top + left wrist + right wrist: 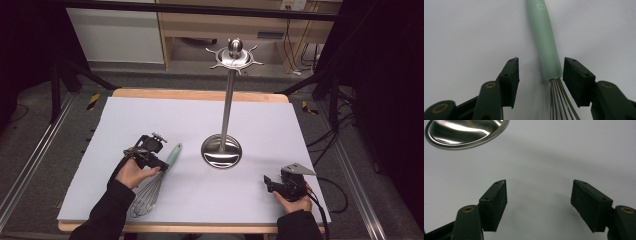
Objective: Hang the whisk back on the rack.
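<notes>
High view: whisk (159,180) lies on white mat (125,120), mint handle toward the hanging stand (223,145); left gripper (161,164) sits over it, right gripper (267,183) well apart.

Left gripper view: jaws apart, straddling handle (545,42) near the wires, handle closer to one pad, not pressed.

Right gripper view: jaws apart, empty; stand base (465,131) ahead.

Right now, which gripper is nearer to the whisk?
Left. The left gripper sits over the whisk, its open fingers straddling the handle's lower end without pressing it. The right gripper rests apart, across the table.
</notes>
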A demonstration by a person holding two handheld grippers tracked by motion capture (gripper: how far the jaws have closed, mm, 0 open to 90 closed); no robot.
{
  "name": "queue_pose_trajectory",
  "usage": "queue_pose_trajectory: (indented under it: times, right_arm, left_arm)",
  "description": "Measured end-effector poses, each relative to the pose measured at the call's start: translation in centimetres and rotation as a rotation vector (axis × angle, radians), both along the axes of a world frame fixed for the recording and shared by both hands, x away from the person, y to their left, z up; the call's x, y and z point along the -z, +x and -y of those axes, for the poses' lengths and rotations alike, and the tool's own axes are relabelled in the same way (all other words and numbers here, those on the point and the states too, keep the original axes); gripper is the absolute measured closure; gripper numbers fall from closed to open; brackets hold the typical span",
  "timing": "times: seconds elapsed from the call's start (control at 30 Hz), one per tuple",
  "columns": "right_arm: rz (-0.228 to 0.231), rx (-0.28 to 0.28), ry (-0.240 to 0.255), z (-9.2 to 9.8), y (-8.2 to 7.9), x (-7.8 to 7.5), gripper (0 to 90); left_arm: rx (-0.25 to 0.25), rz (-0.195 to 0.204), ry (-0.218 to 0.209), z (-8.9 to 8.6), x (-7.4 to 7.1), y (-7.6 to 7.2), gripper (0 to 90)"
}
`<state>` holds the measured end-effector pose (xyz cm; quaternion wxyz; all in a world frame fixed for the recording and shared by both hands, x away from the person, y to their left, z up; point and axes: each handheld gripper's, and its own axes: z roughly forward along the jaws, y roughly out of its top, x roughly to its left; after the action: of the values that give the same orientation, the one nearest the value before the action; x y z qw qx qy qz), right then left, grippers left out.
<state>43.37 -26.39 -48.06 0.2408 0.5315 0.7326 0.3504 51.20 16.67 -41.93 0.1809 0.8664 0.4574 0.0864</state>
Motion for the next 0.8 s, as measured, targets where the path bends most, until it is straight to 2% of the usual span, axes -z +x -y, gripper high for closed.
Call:
queue_pose_trajectory:
  times: [0.03,0.1,0.17,0.2,0.23,0.33,0.37,0.5,0.57,0.8]
  right_arm:
    - [-0.004,-0.002,0.003,0.0,0.0,0.0,29.4]
    - [-0.001,-0.001,-0.002,0.0,0.0,0.0,29.4]
    - [0.0,-0.001,0.0,0.0,0.0,0.0,29.6]
    - [0.0,-0.001,0.0,0.0,0.0,0.0,29.6]
    - [-0.001,-0.002,0.001,0.0,0.0,0.0,29.7]
    - [-0.002,-0.002,0.001,0.0,0.0,0.0,29.8]
    - [0.0,-0.005,0.0,0.1,0.0,0.0,30.0]
    - [-0.004,-0.004,0.002,0.0,0.0,0.0,30.1]
    - [-0.005,-0.005,0.001,0.0,0.0,0.0,30.3]
    - [-0.011,-0.007,0.011,0.0,0.0,-0.1,30.6]
  left_arm:
    - [0.0,-0.023,0.017,0.5,0.1,0.2,44.9]
    - [0.004,-0.03,0.023,0.7,0.2,0.3,44.9]
    - [0.004,-0.061,-0.013,1.3,0.6,0.4,44.1]
    - [0.004,-0.061,-0.013,1.3,0.6,0.4,44.4]
    - [0.015,-0.063,0.008,1.7,1.0,0.3,45.3]
    - [0.008,-0.067,0.012,2.1,1.6,0.2,48.3]
    - [0.007,-0.072,0.018,2.2,1.9,0.3,53.4]
    - [0.002,-0.082,0.038,2.1,2.4,0.3,58.8]
    - [-0.001,-0.087,0.025,2.0,2.5,0.3,60.2]
    - [0.003,-0.095,0.032,2.0,2.6,0.5,64.3]
